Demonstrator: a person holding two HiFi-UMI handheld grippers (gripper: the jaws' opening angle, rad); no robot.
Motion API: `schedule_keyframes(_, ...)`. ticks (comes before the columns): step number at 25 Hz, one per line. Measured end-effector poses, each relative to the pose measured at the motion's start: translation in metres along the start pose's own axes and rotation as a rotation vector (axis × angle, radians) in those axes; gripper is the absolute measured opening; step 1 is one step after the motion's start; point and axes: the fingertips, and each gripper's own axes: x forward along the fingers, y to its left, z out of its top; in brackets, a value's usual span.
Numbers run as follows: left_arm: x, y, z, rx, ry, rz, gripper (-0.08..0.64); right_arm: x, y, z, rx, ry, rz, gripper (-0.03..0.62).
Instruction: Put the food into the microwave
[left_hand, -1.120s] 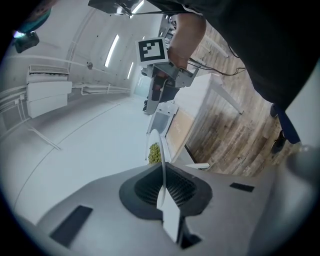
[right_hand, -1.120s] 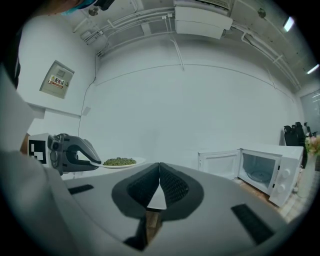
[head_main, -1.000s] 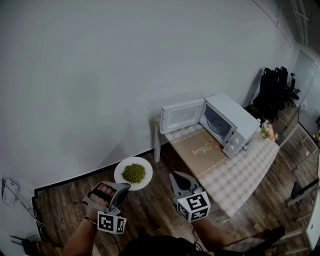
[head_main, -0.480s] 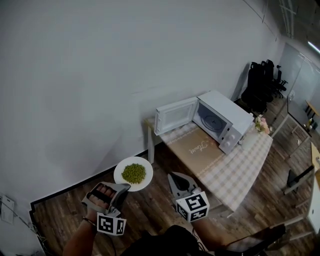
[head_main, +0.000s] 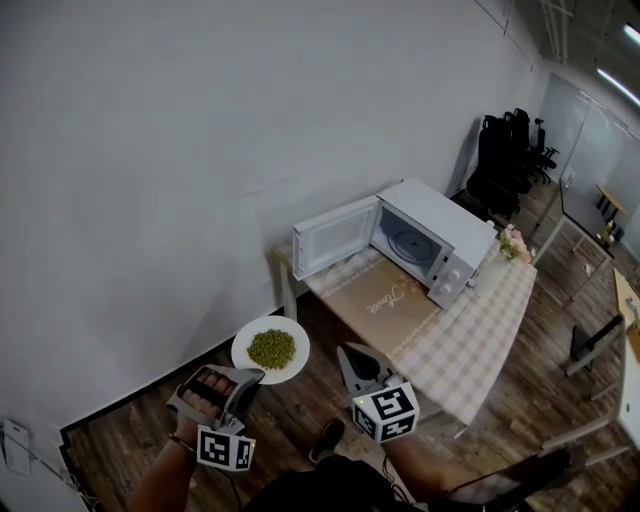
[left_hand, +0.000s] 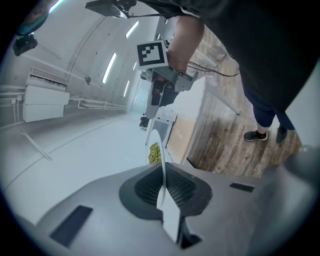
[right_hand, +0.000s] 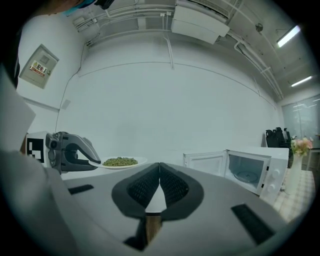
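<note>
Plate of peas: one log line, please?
left tongs: shut on round white plate of green peas; right tongs: shut, empty; white microwave: door open

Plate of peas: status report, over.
Left gripper shut on plate rim, peas aboard. Right gripper shut, empty. Microwave door open, nothing in the way.

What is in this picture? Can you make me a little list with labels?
left gripper: fingers shut on the plate's rim
plate: white, held level
green food: a heap in the plate's middle
right gripper: fingers shut, nothing in them
microwave: white, empty inside
door: swung open
table: holds the microwave
food in the microwave: not yet
</note>
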Motion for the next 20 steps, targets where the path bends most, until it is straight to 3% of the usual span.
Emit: schedule_keyframes(20, 0.142, 0.057, 0.004, 0.059, -0.124, -0.043, 0.018, 0.057, -0.126, 0.006, 0.051, -0.01, -0.134, 0.009)
